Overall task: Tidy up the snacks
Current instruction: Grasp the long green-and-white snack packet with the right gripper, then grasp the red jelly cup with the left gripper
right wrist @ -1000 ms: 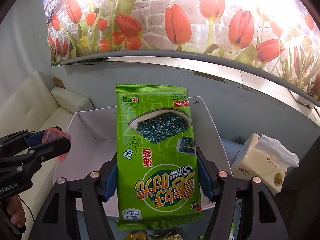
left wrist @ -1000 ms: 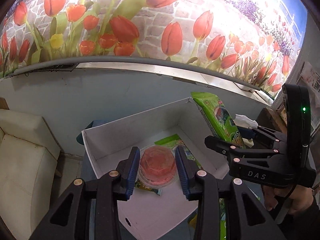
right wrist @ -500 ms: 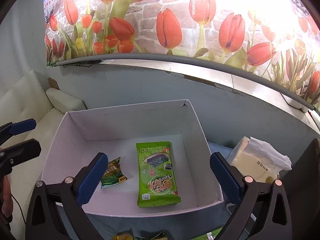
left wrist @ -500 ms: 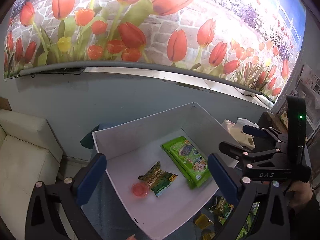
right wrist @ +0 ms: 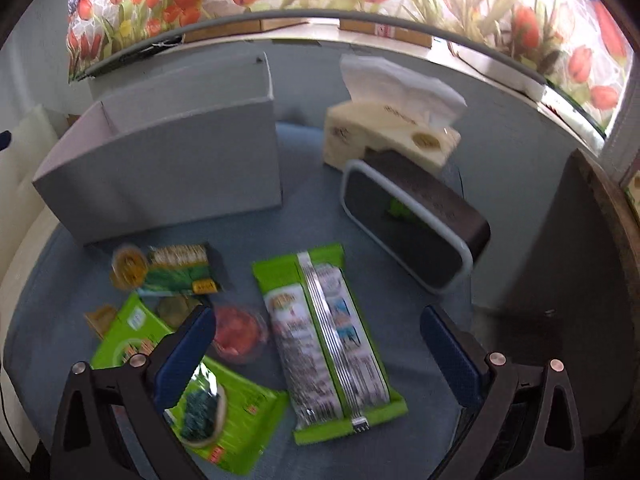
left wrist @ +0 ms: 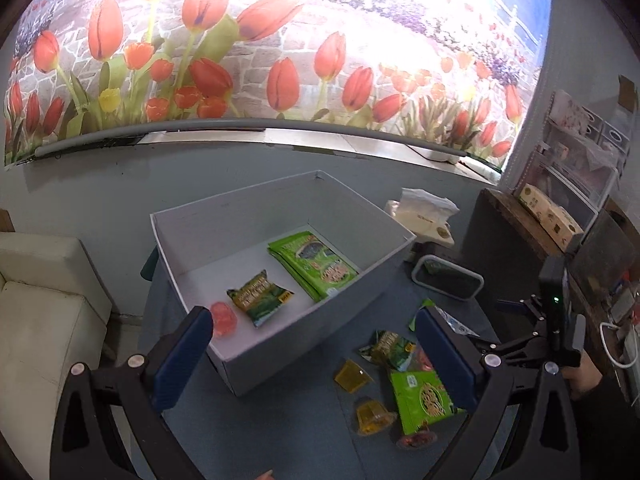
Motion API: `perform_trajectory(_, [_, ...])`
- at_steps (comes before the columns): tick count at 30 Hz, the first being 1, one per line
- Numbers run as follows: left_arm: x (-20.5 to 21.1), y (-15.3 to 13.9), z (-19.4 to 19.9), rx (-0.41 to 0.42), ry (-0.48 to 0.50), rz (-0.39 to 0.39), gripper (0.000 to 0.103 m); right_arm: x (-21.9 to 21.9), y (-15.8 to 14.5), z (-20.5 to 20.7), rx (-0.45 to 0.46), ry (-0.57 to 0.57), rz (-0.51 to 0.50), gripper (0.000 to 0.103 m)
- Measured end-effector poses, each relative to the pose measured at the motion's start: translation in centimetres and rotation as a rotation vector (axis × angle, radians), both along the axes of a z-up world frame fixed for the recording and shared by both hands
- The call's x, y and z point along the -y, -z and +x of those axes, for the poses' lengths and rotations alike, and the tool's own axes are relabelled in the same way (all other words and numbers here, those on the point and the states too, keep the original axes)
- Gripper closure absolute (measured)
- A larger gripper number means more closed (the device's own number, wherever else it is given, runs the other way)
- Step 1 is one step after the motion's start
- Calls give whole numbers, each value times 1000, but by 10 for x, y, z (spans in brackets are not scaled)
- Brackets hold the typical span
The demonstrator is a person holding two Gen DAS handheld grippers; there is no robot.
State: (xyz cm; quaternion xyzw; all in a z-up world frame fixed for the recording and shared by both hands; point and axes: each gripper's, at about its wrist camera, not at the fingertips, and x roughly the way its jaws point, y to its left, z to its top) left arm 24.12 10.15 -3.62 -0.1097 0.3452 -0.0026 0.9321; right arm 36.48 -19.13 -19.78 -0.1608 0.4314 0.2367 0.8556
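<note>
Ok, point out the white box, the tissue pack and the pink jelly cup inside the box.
white box (left wrist: 304,320), left wrist view, near outer wall.
tissue pack (right wrist: 384,140), right wrist view, front face.
pink jelly cup (left wrist: 224,318), left wrist view, top.

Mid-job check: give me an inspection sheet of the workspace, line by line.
Surface: blue tabletop, snacks scattered in front of the box.
Job's things: white box holds a seaweed pack, a small green packet and a pink jelly cup. Outside it: face-down green pack, another seaweed pack, red jelly cup, yellow jelly cups, a small packet.
Clutter: tissue pack, dark speaker.
Grippers: left tongs and right tongs open, empty.
Cables: white cable at far right.
Surroundings: tulip mural, white sofa.
</note>
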Motion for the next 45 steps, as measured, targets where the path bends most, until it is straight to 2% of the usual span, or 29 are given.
perform_trajectory(5, [34,22,-45,-29,39,-14,0,23,28,2,-57,6,15,0])
perform_trajectory(11, [58,61,-77,-101,34,-35,0,10,48,8,-41,-25,-32,0])
perform_trajectory(12, [60,66,-80,-108,43,-45,0,8,52,10,-61,-32,-20,0])
perform_trajectory(15, [72,80,-87,-127,38,-23,0,5,58,10,-75,-44,-9,6])
perform_trajectory(16, [77,84,-88,-136,34,-4,0,7,58,10,-75,-39,5,8])
perform_trajectory(18, [81,90,-87,-152,37,-2,0,11,56,11,-64,-18,14,23])
perform_trajectory(21, [89,98,-84,-157,45,-13,0,20,52,13,-81,11,38,30])
perform_trajectory(27, [114,116,-69,-169,84,2,0,34,36,3,-82,53,99,31])
perform_trajectory(32, [135,134,-48,-202,107,29,0,60,8,-36,-30,94,144,31])
perform_trajectory(35, [143,150,-32,-251,102,47,7,78,-5,-67,-4,112,178,31])
perform_trajectory(37, [147,159,-23,-280,98,54,22,89,-10,-88,4,120,199,31])
perform_trajectory(38, [149,163,-19,-290,97,65,24,94,-13,-98,3,121,211,31])
perform_trajectory(41, [156,163,-15,-268,103,122,29,106,-16,-123,-3,136,245,31])
perform_trajectory(43, [157,161,-14,-264,121,111,46,114,-15,-136,-5,150,255,31])
perform_trajectory(45, [157,161,-12,-269,115,107,52,113,-12,-143,-10,148,258,31])
